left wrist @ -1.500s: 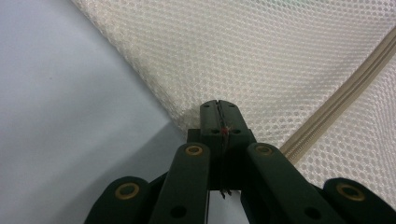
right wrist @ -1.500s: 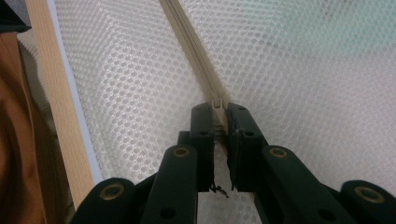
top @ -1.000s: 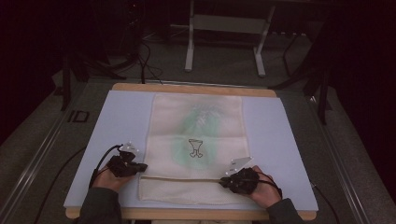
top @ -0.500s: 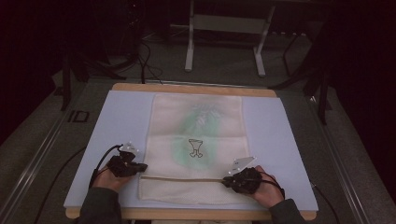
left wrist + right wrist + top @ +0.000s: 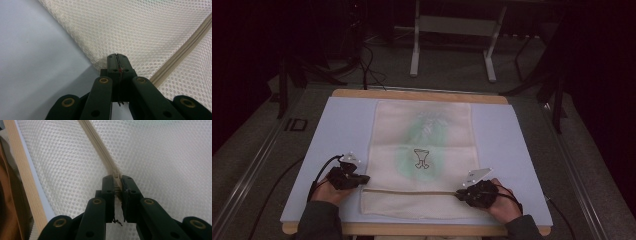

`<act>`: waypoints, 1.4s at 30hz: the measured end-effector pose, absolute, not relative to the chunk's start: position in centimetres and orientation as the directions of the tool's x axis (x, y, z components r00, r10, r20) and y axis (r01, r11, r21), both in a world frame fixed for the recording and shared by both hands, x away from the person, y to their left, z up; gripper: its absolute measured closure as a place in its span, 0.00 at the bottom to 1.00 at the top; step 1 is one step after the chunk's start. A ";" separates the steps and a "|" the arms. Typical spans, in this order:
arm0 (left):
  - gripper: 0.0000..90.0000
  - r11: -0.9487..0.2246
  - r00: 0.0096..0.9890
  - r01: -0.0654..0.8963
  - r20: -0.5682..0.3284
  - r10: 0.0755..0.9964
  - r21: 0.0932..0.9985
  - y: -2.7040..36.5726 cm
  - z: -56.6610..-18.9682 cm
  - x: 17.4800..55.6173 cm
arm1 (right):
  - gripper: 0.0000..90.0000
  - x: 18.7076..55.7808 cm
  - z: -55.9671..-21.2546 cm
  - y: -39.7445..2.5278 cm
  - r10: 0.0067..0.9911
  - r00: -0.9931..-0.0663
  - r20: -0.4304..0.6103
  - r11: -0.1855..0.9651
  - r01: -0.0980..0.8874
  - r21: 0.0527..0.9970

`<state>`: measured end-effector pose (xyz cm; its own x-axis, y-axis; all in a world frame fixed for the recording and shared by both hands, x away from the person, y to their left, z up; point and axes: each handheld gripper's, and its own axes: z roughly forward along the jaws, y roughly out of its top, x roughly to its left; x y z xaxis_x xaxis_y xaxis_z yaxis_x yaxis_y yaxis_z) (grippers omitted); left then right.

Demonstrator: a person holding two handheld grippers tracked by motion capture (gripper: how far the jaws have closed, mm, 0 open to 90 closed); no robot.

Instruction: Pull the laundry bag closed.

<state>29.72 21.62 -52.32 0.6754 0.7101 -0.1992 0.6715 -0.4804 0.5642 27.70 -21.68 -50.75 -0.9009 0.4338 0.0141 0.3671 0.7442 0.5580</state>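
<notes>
High overhead, gripper views close, low

mesh bag (image 5: 155,30) cut off by frame edges, zipper pull (image 5: 116,175) half hidden between tongs

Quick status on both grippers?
Left gripper: shut on the mesh bag edge.
Right gripper: shut on the zipper pull.

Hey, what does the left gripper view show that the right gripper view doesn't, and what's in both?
Left gripper view: the left gripper, jaws shut on the mesh bag at its edge, beside bare blue mat. Right gripper view: the right gripper, jaws clamped on the zipper slider, plus the table's wooden edge. Both: the cream mesh and the zipper.
</notes>
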 end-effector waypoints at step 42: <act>1.00 -0.483 0.676 0.671 -0.196 0.710 0.563 21.6 -52.3 29.7 | 0.91 27.5 -50.5 -25.1 0.482 -0.876 0.025 0.714 0.409 0.569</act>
